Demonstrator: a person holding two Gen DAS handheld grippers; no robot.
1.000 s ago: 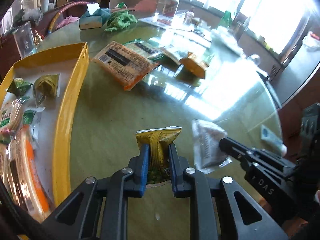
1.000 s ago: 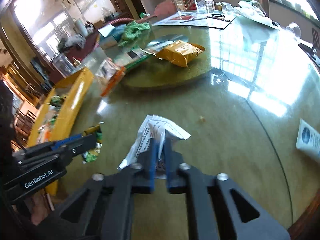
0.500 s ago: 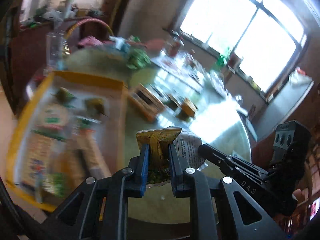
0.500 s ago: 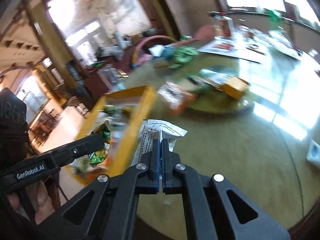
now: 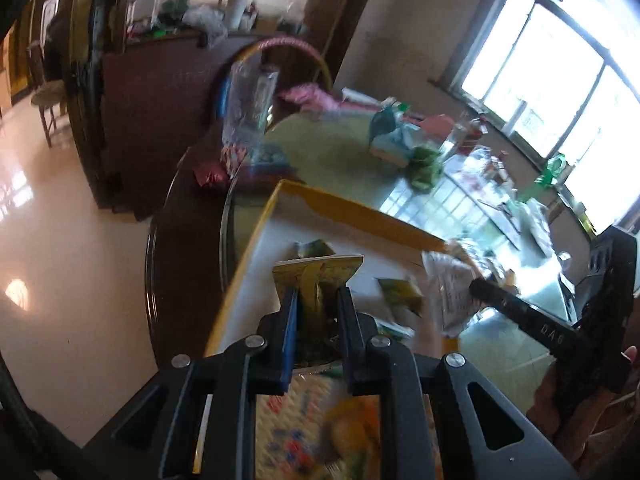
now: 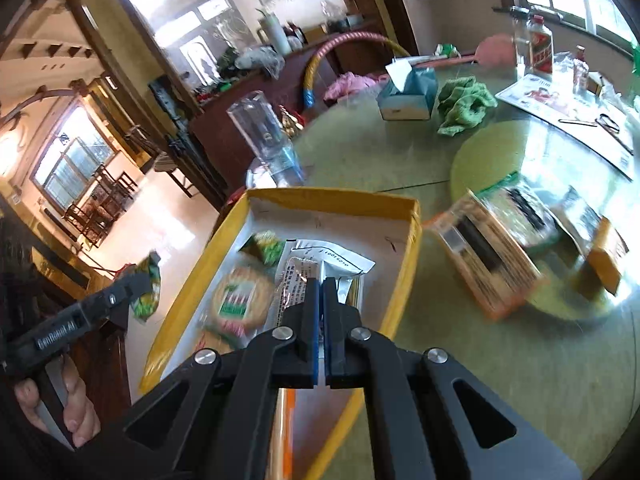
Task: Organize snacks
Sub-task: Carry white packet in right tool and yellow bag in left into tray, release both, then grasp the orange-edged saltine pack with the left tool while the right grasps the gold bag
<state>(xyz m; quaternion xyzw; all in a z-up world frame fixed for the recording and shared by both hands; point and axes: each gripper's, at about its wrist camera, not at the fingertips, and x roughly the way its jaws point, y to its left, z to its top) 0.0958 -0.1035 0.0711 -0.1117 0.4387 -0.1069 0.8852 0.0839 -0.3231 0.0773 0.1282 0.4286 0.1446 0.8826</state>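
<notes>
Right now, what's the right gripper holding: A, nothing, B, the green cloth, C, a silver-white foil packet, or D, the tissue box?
C: the right gripper is shut on the silver-white foil packet, held over the yellow tray.

- We see daylight flooding through the blown-out windows [image 5: 560, 92], throwing white glare across the glass tabletop [image 6: 520, 320].
- Motion blur smears the snack packets [image 6: 492, 256] (worst in the left view).
- Fisheye bending darkens every corner.
</notes>
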